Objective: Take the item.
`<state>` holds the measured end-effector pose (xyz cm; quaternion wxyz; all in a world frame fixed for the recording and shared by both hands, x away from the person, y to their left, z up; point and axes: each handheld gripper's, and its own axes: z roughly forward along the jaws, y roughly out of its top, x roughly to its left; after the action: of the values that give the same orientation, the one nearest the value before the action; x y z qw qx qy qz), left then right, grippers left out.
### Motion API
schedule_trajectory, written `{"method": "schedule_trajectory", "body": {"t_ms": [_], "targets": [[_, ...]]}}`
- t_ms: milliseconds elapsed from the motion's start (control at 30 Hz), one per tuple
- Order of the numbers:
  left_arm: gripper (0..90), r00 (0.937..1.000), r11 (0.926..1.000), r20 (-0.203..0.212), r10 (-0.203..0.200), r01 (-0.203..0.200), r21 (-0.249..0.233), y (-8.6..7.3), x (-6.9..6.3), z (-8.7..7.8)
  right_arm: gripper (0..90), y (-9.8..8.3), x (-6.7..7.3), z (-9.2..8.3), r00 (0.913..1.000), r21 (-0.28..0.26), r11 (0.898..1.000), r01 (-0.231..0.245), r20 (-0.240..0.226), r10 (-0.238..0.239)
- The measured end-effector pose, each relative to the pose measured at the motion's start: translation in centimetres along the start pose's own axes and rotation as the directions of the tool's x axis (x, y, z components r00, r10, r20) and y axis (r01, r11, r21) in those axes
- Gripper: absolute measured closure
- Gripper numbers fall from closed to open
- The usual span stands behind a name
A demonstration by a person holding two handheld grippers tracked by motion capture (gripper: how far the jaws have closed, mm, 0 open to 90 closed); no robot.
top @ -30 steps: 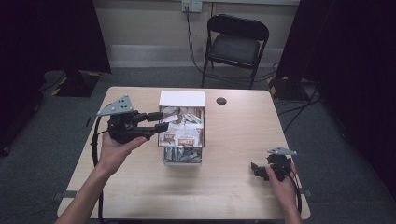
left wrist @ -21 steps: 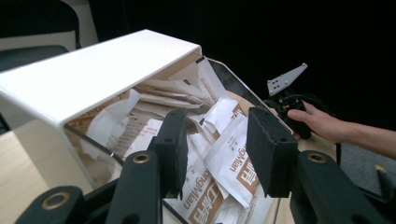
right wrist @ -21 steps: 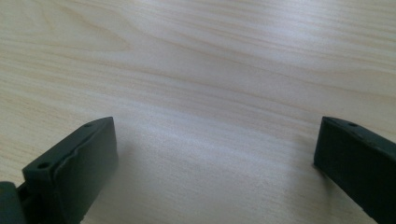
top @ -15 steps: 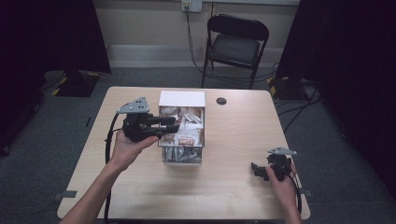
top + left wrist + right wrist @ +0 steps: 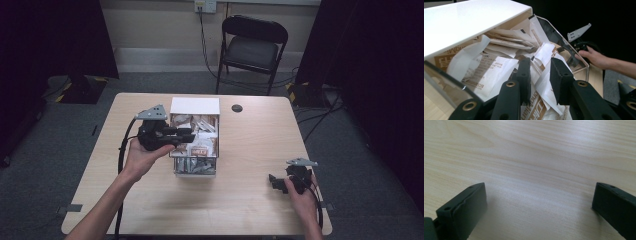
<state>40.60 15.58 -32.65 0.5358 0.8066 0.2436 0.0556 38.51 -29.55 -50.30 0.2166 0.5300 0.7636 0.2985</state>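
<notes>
A clear acrylic box [image 5: 195, 169] with a white lid [image 5: 195, 105] stands at the table's middle, full of white and brown paper packets [image 5: 204, 131]. My left gripper [image 5: 189, 135] reaches over the box from its left side, jaws pointing right. In the left gripper view this gripper [image 5: 539, 68] is open, its fingertips [image 5: 561, 72] just above the packets [image 5: 491, 70], and the white lid [image 5: 469, 20] slopes at the upper left. My right gripper [image 5: 274, 181] rests near the table's front right. There it [image 5: 539, 195] stands wide open over bare wood.
A small black round disc [image 5: 237, 108] lies on the table behind and right of the box. A black folding chair [image 5: 252, 47] stands beyond the far table edge. Cables trail on the floor at the right. Bare tabletop [image 5: 250, 145] lies between box and right gripper.
My left gripper has moved to the right, from beside the box's left edge to over the packets inside. The right gripper has stayed where it was.
</notes>
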Motion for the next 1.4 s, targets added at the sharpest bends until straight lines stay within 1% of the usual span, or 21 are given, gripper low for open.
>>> {"method": "schedule_trajectory", "body": {"t_ms": [33, 100, 167, 200, 233, 267, 367, 433, 600, 667, 700, 733, 867, 933, 1000, 1067, 1100, 1167, 1233, 1333, 1400], "targets": [[71.4, 1.0, 0.9999, 0.001, 0.006, -0.006, 0.008, 0.0, -0.2, 0.1, 0.0, 0.0, 0.0, 0.0, 1.0, 0.0, 1.0, 0.0, 0.0, 0.0], [73.1, 1.0, 0.9999, 0.005, 0.005, -0.005, 0.015, -0.1, -0.2, 0.2, 0.0, 0.0, 0.0, 0.0, 1.0, 0.0, 1.0, 0.0, 0.0, 0.0], [76.8, 0.9998, 0.9999, 0.014, 0.01, -0.011, 0.012, -0.1, -0.2, 0.2, 0.0, 0.0, 0.0, 0.0, 1.0, 0.0, 1.0, 0.0, 0.0, 0.0], [79.3, 0.9995, 0.9997, 0.025, 0.021, -0.021, 0.012, -0.2, -0.2, 0.2, 0.0, 0.0, 0.0, 0.0, 1.0, 0.0, 1.0, 0.0, 0.0, 0.0], [81.5, 0.9986, 0.999, 0.031, 0.043, -0.043, 0.012, -0.3, -0.2, 0.2, 0.0, 0.0, 0.0, 0.0, 1.0, 0.0, 1.0, 0.0, 0.0, 0.0], [84.1, 0.9984, 0.999, 0.039, 0.042, -0.042, 0.015, -0.4, -0.2, 0.1, 0.0, 0.0, 0.0, 0.0, 1.0, 0.0, 1.0, 0.001, 0.0, -0.001], [88.6, 0.9975, 0.9998, 0.068, 0.02, -0.02, -0.007, -0.5, 0.1, -0.2, 0.0, 0.0, 0.0, 0.0, 1.0, 0.0, 1.0, 0.001, 0.0, -0.001], [90.0, 0.9971, 0.9996, 0.072, 0.027, -0.027, -0.005, -0.4, 0.1, -0.3, 0.0, 0.0, 0.0, 0.0, 1.0, 0.0, 1.0, 0.0, 0.0, 0.0], [90.0, 0.9951, 0.9991, 0.091, 0.039, -0.037, -0.018, -0.1, -0.6, -0.7, 0.0, 0.0, 0.0, 0.0, 1.0, 0.0, 1.0, 0.0, 0.0, 0.0], [90.0, 0.995, 0.9984, 0.083, 0.056, -0.055, -0.016, 0.1, -1.1, -0.9, 0.0, 0.0, 0.0, 0.0, 1.0, 0.0, 1.0, 0.001, 0.0, -0.001], [90.0, 0.9944, 0.9985, 0.091, 0.053, -0.051, -0.018, 0.0, -1.3, -0.9, 0.0, 0.0, 0.0, 0.0, 1.0, 0.0, 1.0, 0.0, 0.0, 0.0], [90.0, 0.9923, 0.9983, 0.11, 0.057, -0.054, -0.022, 0.0, -1.7, -1.1, 0.0, 0.0, 0.0, 0.0, 1.0, 0.0, 1.0, 0.0, 0.0, 0.0], [89.1, 0.9903, 0.9964, 0.11, 0.084, -0.083, -0.013, 0.1, -2.5, -1.3, 0.0, 0.0, 0.0, 0.0, 1.0, 0.0, 1.0, 0.001, 0.0, -0.001], [86.7, 0.9882, 0.996, 0.125, 0.088, -0.089, 0.001, 0.1, -2.5, -1.0, 0.0, 0.0, 0.0, 0.0, 1.0, 0.0, 1.0, 0.001, 0.0, -0.001], [85.4, 0.9877, 0.996, 0.129, 0.088, -0.09, 0.005, 0.1, -2.4, -0.7, 0.0, 0.0, 0.0, 0.0, 1.0, 0.0, 1.0, 0.001, 0.0, -0.001], [84.2, 0.9893, 0.9966, 0.121, 0.082, -0.083, 0.001, 0.1, -2.3, -0.4, 0.0, 0.0, 0.0, 0.0, 1.0, 0.0, 1.0, 0.0, 0.0, 0.0], [83.8, 0.9892, 0.9968, 0.124, 0.079, -0.079, -0.001, 0.1, -2.3, -0.3, 0.0, 0.0, 0.0, 0.0, 1.0, 0.0, 1.0, 0.001, 0.0, -0.001], [78.8, 0.99, 0.9966, 0.115, 0.081, -0.082, 0.002, 0.1, -2.2, -0.1, 0.0, 0.0, 0.0, 0.0, 1.0, 0.0, 1.0, 0.001, 0.0, -0.001], [77.8, 0.99, 0.9965, 0.115, 0.082, -0.083, 0.008, 0.1, -2.2, 0.2, 0.0, 0.0, 0.0, 0.0, 1.0, 0.0, 1.0, 0.0, 0.0, 0.0], [72.3, 0.9909, 0.9967, 0.111, 0.077, -0.08, 0.017, 0.1, -2.3, 0.7, 0.0, 0.0, 0.0, 0.0, 1.0, 0.0, 1.0, 0.0, 0.0, 0.0], [71.2, 0.9892, 0.9966, 0.125, 0.077, -0.08, 0.022, 0.1, -2.3, 1.1, 0.0, 0.0, 0.0, 0.0, 1.0, 0.0, 1.0, 0.001, 0.0, -0.001]]}}
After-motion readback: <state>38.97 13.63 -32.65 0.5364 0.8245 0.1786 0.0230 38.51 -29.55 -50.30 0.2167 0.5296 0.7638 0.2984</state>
